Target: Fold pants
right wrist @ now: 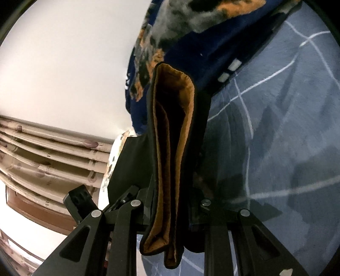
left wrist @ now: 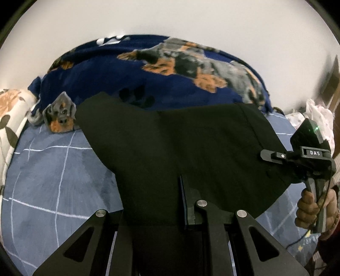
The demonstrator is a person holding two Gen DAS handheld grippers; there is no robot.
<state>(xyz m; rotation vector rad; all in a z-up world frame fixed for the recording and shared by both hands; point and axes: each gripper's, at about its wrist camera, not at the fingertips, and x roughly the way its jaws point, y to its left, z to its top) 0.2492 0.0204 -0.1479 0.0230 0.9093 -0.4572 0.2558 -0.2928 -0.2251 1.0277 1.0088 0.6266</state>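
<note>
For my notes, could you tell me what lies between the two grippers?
The black pants span the whole stretch, clamped in the left gripper and right gripper; the left wrist view shows this.

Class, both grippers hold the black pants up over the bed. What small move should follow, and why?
Probably lower both together and lay the pants flat on the blue grid sheet. The left gripper and right gripper each pinch an edge, the cloth hangs between them, and its brown lining shows doubled.

I'm looking at a plain white wall (left wrist: 170, 19) behind my bed, blue grid-lined sheet (left wrist: 53, 169), navy dog-print blanket (left wrist: 148, 70) bunching up along it.
</note>
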